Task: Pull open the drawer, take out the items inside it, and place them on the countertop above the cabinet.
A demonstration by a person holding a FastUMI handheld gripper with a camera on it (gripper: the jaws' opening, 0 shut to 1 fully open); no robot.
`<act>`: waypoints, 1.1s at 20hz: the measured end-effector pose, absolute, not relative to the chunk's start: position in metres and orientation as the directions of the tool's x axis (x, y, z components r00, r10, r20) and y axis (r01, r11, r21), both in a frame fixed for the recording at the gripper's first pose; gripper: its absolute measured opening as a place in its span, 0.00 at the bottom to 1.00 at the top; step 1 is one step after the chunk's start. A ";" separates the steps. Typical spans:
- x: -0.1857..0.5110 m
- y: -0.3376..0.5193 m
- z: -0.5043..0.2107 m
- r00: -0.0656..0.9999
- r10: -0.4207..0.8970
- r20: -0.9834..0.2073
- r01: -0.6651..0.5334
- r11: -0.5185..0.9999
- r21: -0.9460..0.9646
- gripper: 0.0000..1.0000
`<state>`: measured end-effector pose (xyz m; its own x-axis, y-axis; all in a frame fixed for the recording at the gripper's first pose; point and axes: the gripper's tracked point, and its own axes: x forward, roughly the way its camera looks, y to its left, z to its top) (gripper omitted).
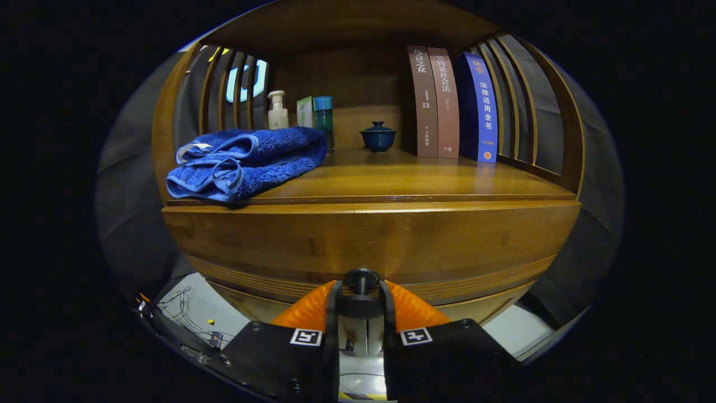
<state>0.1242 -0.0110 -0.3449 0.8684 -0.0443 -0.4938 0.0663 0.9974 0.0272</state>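
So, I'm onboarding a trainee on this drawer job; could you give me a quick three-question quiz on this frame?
1. True or false: the gripper has its fingers on either side of the drawer knob.
2. What lies on the countertop nearest its front edge: A) towel, B) lidded cup, C) books?
3. Fill in: the drawer looks ____ (open/closed).

Key: 1 true, with the knob between the fingers; 2 A, the folded towel overhangs the front edge; 3 closed, since its front sits flush and nothing of its inside shows.
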 end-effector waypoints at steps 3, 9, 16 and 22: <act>0.123 -0.010 -0.345 0.862 -0.046 -0.505 0.073 0.997 0.034 0.36; 0.098 -0.009 -0.342 0.850 -0.053 -0.524 0.077 0.997 0.024 0.36; 0.041 -0.005 -0.336 0.828 -0.064 -0.557 0.091 0.996 0.021 0.36; -0.006 -0.002 -0.330 0.815 -0.070 -0.575 0.101 0.995 0.022 0.35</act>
<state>-0.0062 -0.0021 -0.3304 0.8153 -0.0704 -0.5747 0.1013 0.9946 0.0219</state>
